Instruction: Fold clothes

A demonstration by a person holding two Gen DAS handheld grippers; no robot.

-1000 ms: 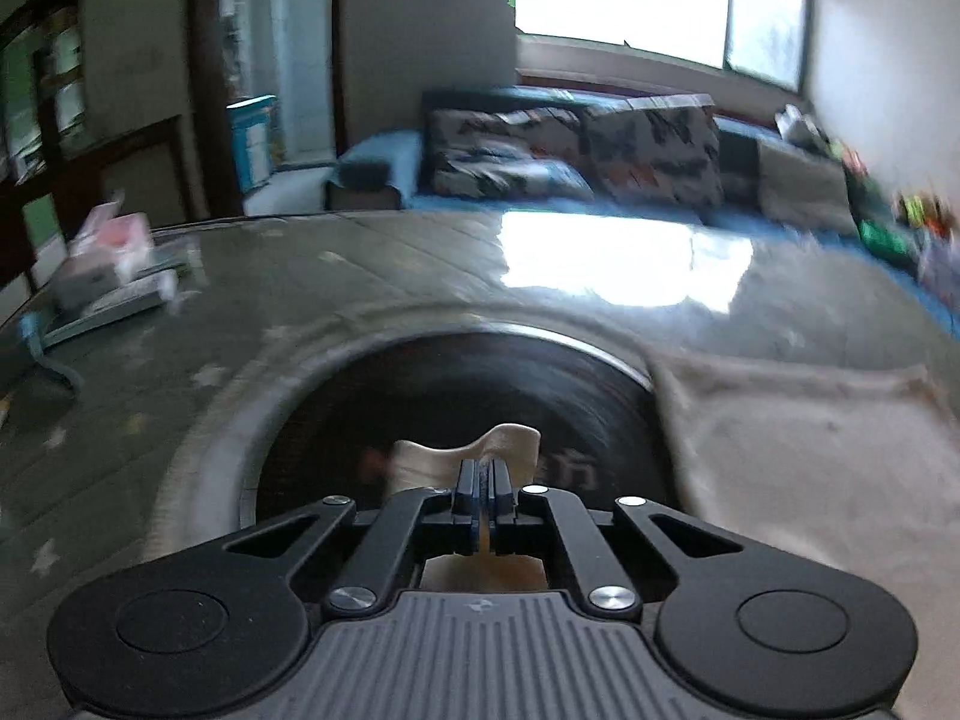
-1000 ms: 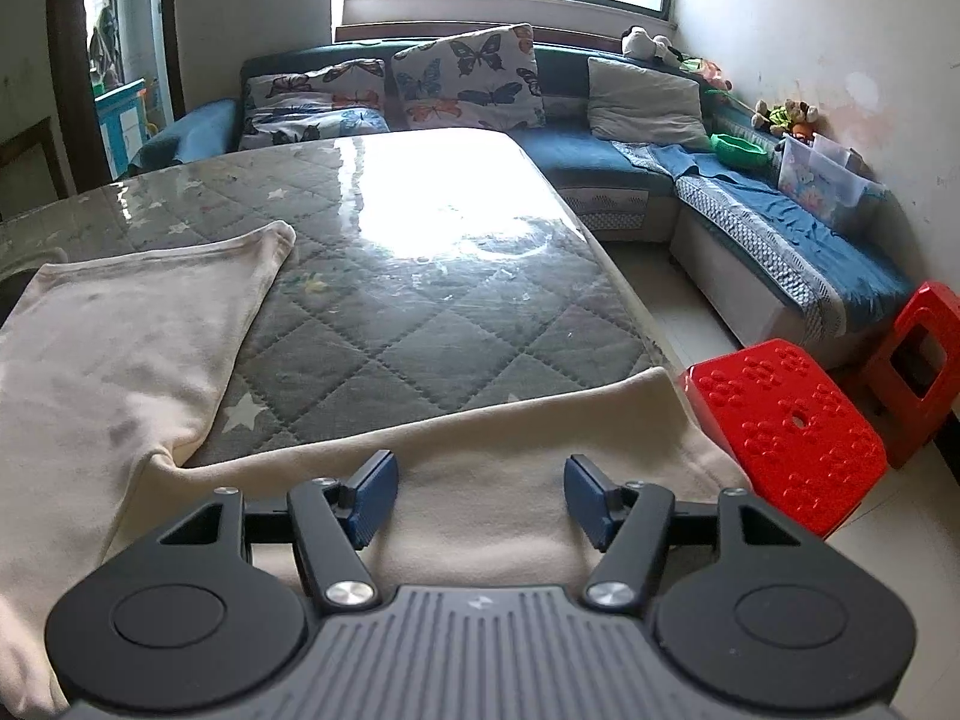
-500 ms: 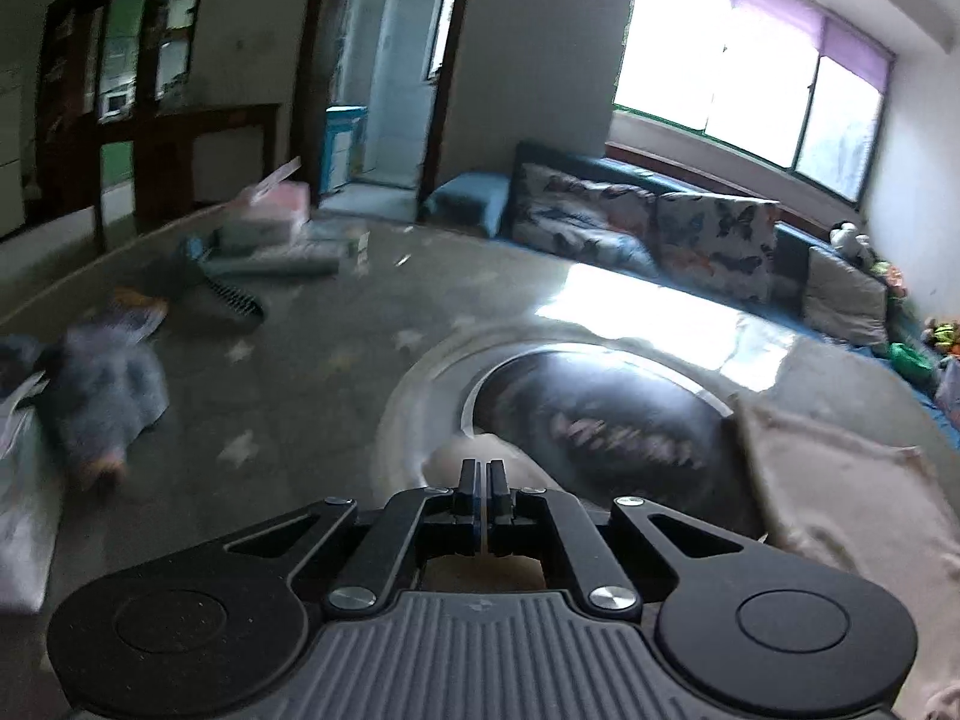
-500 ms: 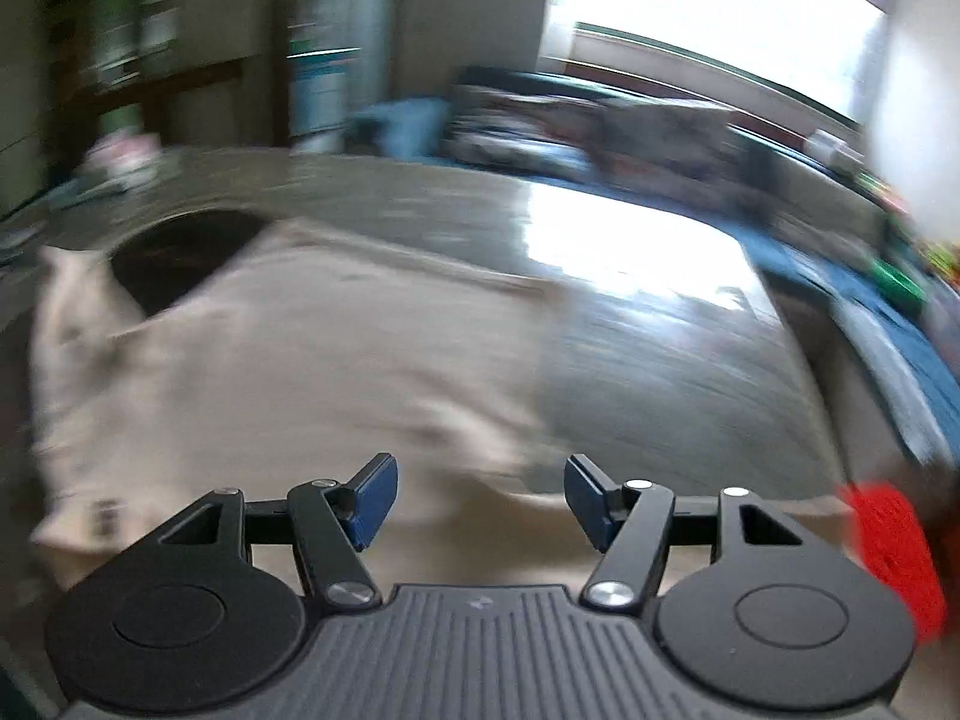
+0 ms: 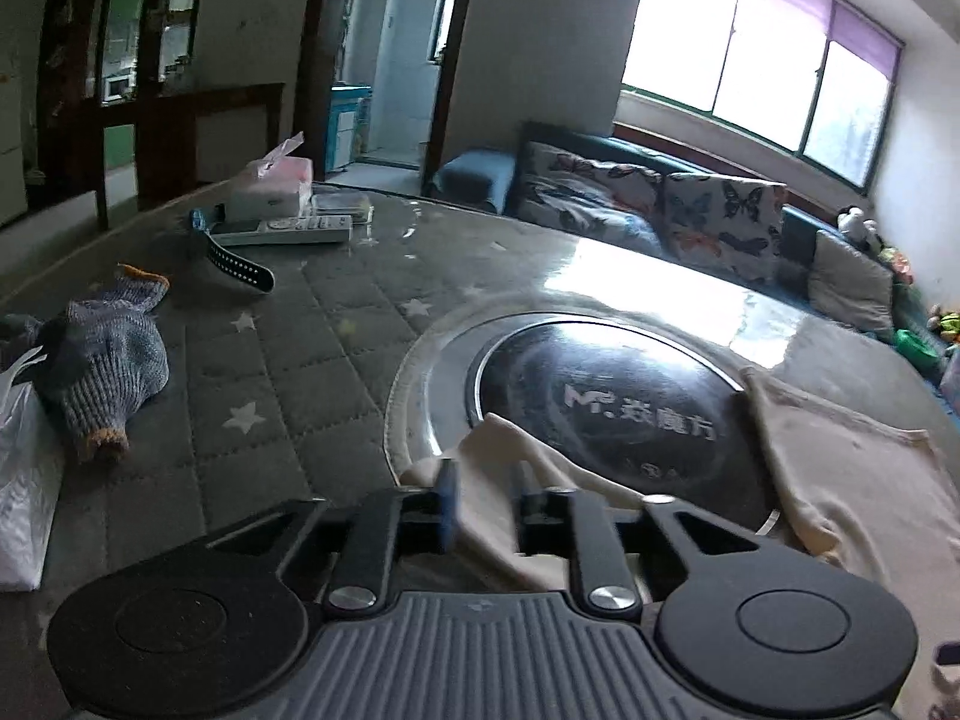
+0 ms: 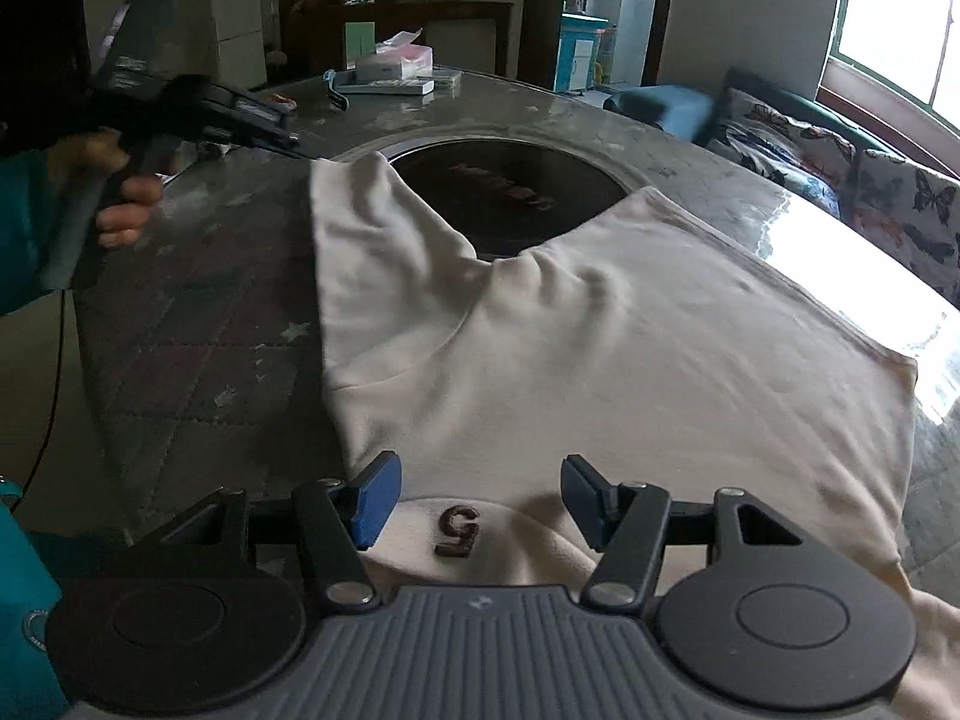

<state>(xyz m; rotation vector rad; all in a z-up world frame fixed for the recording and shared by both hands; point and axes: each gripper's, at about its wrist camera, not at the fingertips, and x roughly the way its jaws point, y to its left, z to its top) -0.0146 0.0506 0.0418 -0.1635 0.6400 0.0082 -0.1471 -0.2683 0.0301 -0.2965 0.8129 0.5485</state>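
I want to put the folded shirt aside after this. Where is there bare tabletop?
Bare quilted cover lies between the knit gloves, the black inset disc and the cream shirt. The far edge is crowded: tissue box, remote, strap.

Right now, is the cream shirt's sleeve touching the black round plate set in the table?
Touching. In the left wrist view the sleeve lies draped across the near rim of the black plate, with no gap visible beneath it.
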